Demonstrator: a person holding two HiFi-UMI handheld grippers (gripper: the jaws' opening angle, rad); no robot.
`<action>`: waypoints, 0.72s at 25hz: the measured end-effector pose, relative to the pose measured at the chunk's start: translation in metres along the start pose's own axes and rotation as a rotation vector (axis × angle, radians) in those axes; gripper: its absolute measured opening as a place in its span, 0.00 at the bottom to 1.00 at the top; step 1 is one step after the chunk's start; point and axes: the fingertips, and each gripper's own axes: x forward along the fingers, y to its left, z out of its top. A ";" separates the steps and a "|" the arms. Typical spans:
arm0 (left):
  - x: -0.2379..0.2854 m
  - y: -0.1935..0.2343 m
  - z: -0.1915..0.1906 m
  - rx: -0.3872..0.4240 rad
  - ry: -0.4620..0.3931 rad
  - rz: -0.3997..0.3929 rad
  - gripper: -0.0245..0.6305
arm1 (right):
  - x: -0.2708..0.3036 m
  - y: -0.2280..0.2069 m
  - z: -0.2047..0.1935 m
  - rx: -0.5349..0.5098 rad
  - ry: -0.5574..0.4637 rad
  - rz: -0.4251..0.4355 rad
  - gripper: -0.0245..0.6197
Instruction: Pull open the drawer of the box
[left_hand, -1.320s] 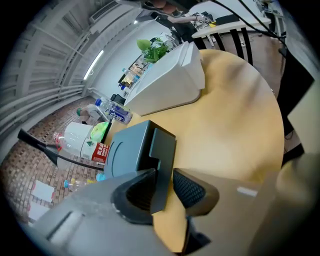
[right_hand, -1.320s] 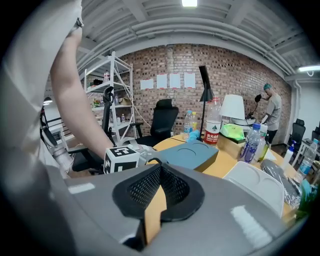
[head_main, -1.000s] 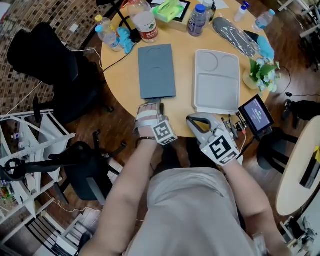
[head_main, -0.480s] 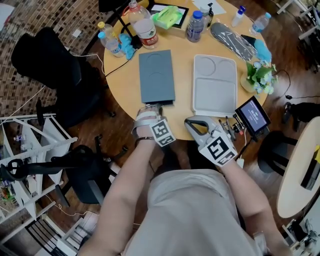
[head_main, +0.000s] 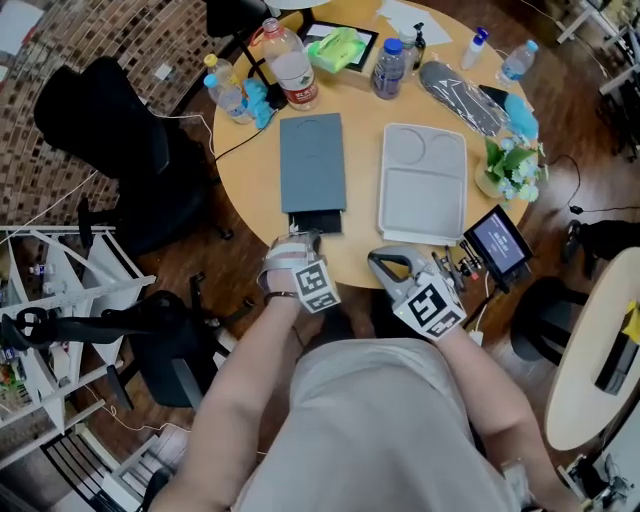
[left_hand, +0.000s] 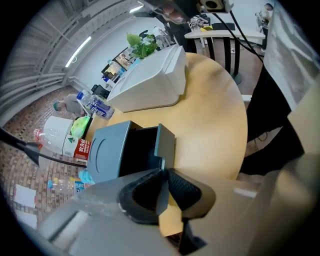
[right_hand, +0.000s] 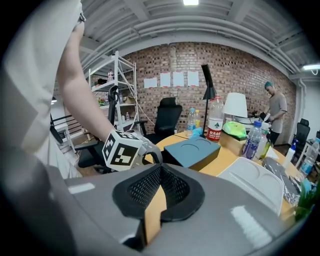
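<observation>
A flat blue-grey box (head_main: 312, 160) lies on the round wooden table (head_main: 364, 150). Its drawer (head_main: 316, 222) stands partly slid out toward the near table edge. My left gripper (head_main: 304, 240) is at the drawer's front. In the left gripper view the jaws are closing, and the pads press on the thin tab under the drawer front (left_hand: 165, 141), with the left gripper (left_hand: 164, 173) pinching it. My right gripper (head_main: 386, 264) hovers at the table edge, to the right of the drawer, shut on nothing. Its pads meet in the right gripper view, where the right gripper (right_hand: 158, 196) points past the box (right_hand: 193, 150).
A white compartment tray (head_main: 422, 185) lies right of the box. Bottles (head_main: 290, 50), a green packet (head_main: 338, 45) and a potted plant (head_main: 510, 160) line the table's far and right sides. A small screen (head_main: 495, 243) hangs at the near right edge. A black office chair (head_main: 110, 110) stands left.
The drawer has slid out of the box toward the table edge as my left gripper drew back, its jaws closing on the front tab. The right gripper has barely moved.
</observation>
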 end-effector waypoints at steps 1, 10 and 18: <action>-0.003 -0.004 0.001 -0.004 0.000 -0.004 0.12 | -0.001 0.002 -0.003 0.004 0.002 0.008 0.05; -0.027 -0.041 -0.002 -0.072 0.027 -0.049 0.12 | -0.010 0.024 -0.015 -0.031 -0.018 0.118 0.05; -0.040 -0.065 -0.002 -0.143 0.073 -0.054 0.12 | -0.021 0.037 -0.021 -0.092 -0.042 0.230 0.05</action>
